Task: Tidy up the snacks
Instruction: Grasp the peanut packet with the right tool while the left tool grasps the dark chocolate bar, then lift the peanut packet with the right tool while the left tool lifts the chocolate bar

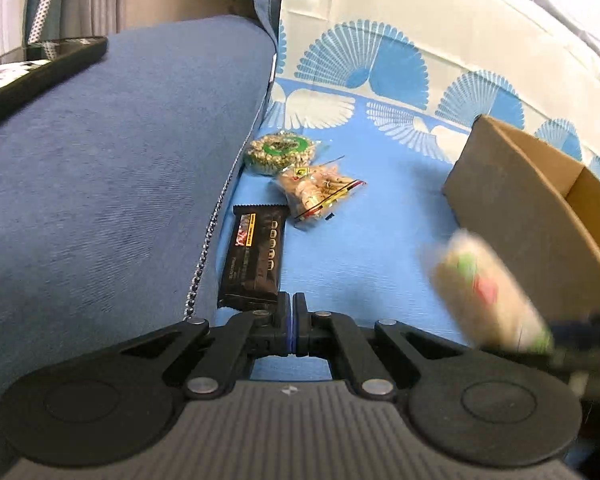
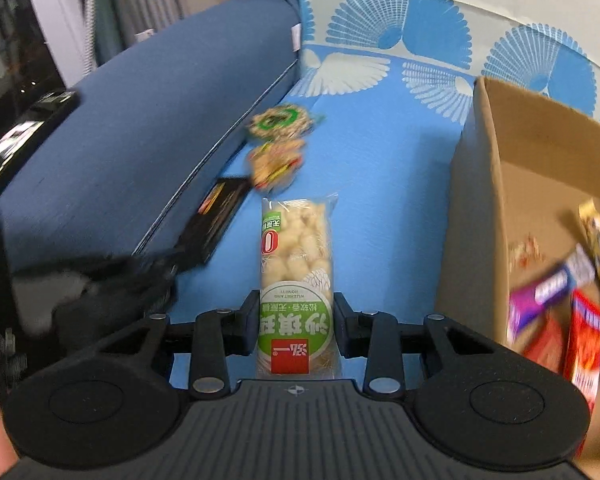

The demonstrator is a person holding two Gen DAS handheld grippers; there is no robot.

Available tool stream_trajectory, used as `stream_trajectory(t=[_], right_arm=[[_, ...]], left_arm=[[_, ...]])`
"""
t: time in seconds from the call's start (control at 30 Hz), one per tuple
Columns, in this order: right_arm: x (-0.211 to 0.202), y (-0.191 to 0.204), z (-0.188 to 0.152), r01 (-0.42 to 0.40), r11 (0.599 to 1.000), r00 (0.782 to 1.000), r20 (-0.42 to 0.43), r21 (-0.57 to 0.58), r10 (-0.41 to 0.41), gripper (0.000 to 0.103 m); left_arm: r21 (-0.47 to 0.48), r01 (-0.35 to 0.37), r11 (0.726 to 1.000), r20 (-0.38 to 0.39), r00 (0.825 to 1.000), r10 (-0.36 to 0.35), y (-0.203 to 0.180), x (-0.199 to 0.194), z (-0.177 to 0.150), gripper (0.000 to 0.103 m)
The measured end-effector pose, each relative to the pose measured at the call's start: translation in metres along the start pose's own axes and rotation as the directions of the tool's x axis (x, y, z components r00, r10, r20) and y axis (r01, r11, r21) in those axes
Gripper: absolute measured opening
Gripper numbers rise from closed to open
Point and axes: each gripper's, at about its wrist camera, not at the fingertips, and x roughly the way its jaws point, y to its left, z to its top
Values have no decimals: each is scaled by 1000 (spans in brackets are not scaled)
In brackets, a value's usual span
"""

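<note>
Here, in the left wrist view, the left tongs (image 1: pixel 292 322) are pressed together on nothing, just short of the dark chocolate bar (image 1: pixel 256 256) lying on the blue patterned cover (image 1: pixel 380 216) against the sofa cushion (image 1: pixel 120 180); two more snack packets (image 1: pixel 300 172) lie beyond. In the right wrist view, the right tongs (image 2: pixel 296 328) pinch the long rice-puff packet (image 2: pixel 296 276) at its lower end, beside the cardboard box (image 2: pixel 484 200) already holding snacks. Best to carry it level over the rim, then release low inside.
</note>
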Motion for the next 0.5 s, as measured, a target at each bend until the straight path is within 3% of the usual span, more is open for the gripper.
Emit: stream_trajectory(t=[0.07, 0.23, 0.5], right_arm=[[-3, 6, -19, -6, 1000, 1000, 15, -11, 6, 38], [11, 6, -41, 9, 999, 1000, -2, 45, -9, 38], [31, -2, -46, 47, 995, 998, -45, 90, -43, 38]], left_arm=[[-9, -16, 1000, 13, 1000, 16, 1, -2, 1, 0], [33, -108, 994, 1, 994, 108, -10, 9, 3, 34], [154, -232, 960, 17, 972, 233, -33, 54, 18, 60]])
